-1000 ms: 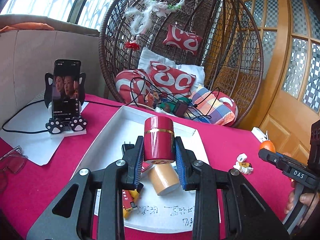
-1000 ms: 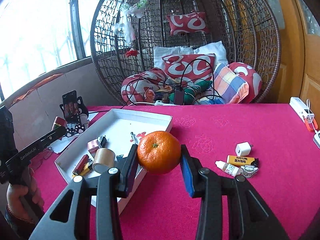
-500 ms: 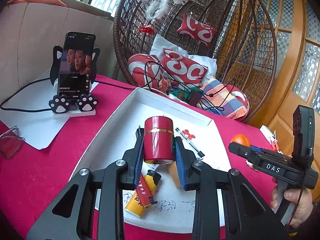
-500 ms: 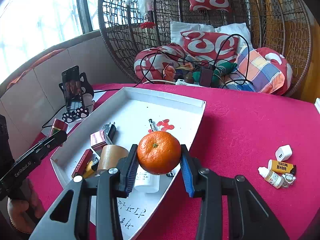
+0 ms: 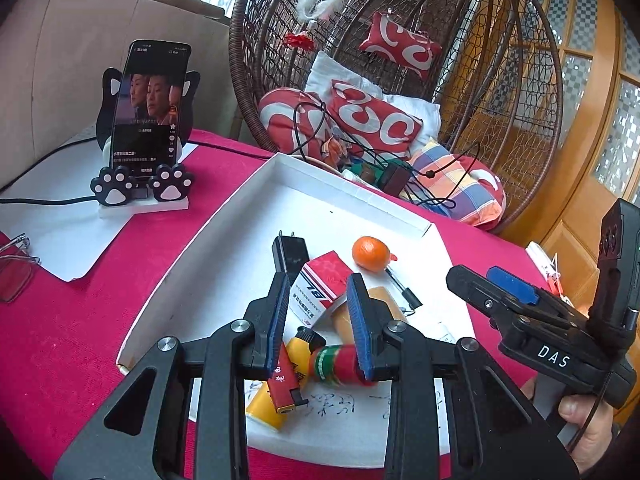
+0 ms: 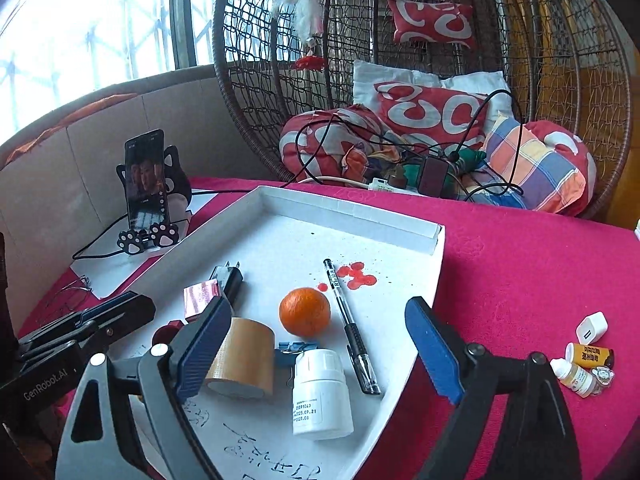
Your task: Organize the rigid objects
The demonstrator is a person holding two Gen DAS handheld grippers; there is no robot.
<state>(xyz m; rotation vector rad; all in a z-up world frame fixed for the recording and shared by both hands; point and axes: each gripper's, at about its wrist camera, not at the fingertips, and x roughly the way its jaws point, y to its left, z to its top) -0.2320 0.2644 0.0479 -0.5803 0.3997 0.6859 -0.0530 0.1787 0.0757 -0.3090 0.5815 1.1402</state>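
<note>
Both grippers hover over the white tray [image 6: 434,264], fingers open and empty: the left gripper [image 5: 319,322] above one red can [image 5: 340,364] lying on its side, the right gripper [image 6: 320,354] nearest one white bottle [image 6: 322,394] and one tape roll [image 6: 242,356]. Beyond these lie one orange [image 6: 305,312] and one pen [image 6: 350,322].

My black left gripper [image 5: 320,312] and right gripper [image 6: 316,344] carry ribbed blue pads [image 5: 360,320], silver screws [image 5: 168,344] and white lettering.
</note>
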